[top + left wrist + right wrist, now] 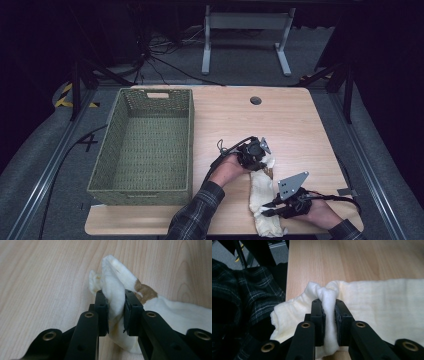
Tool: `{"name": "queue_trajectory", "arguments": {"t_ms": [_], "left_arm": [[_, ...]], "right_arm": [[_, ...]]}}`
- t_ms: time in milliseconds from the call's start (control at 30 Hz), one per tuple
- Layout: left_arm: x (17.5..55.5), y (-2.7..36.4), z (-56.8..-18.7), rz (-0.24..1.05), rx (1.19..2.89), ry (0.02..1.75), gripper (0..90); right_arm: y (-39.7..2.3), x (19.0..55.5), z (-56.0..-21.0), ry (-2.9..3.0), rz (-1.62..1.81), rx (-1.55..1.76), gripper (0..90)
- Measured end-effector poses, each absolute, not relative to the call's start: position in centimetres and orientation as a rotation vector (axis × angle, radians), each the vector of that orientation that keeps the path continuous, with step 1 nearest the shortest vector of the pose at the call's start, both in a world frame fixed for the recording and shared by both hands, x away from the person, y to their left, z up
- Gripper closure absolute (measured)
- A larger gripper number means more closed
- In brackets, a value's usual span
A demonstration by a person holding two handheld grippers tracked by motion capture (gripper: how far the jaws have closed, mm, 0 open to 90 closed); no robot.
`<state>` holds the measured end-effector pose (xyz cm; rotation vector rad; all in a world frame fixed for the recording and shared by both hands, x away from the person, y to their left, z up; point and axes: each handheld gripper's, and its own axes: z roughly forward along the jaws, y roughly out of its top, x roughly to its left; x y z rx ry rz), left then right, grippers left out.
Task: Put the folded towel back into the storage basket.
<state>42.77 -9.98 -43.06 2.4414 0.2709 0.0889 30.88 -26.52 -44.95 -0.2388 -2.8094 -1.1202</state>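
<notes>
Cream-white soft cloth with a brown patch point(261, 192) lies bunched on the light wooden worktop point(300, 125), right of the green woven rectangular basket point(145, 145). Left gripper point(116, 312) fingers clamped on a raised fold at the far end; right gripper point(329, 320) fingers pinching a fold at the near end

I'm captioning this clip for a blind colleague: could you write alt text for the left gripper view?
The left gripper pinches a raised fold of a cream cloth between its two black jaws. The cloth, with a brown patch beside the fold, trails off to the right across a pale wooden table.
</notes>
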Motion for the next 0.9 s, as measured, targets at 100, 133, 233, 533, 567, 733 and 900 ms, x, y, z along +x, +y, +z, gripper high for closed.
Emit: {"name": "queue_trajectory", "arguments": {"t_ms": [100, 133, 233, 533, 567, 733, 900], "left_arm": [[42.4, -9.5, -42.2, 0.106, 2.423, 0.290, 76.4], [42.2, -9.2, -41.6, 0.117, 2.415, 0.293, 76.4], [42.0, -9.0, -41.1, 0.131, 2.408, 0.303, 76.4], [41.3, -7.9, -38.0, 0.221, 2.395, 0.348, 76.4], [41.3, -7.7, -37.6, 0.232, 2.395, 0.349, 76.4], [41.2, -6.8, -35.4, 0.295, 2.398, 0.384, 76.5], [41.2, -6.1, -33.6, 0.342, 2.402, 0.400, 76.4]], "right_arm": [[-26.5, 31.4, -44.2, -2.805, -1.160, -0.290, 80.6], [-26.4, 31.5, -43.9, -2.823, -1.149, -0.298, 80.6], [-26.0, 31.7, -42.9, -2.846, -1.173, -0.286, 80.6], [-25.4, 32.8, -40.6, -2.884, -1.193, -0.291, 80.6], [-25.2, 32.9, -40.3, -2.895, -1.199, -0.281, 80.6], [-24.4, 33.8, -38.1, -2.896, -1.221, -0.268, 80.6], [-23.8, 34.6, -36.7, -2.883, -1.251, -0.261, 80.6]]}}
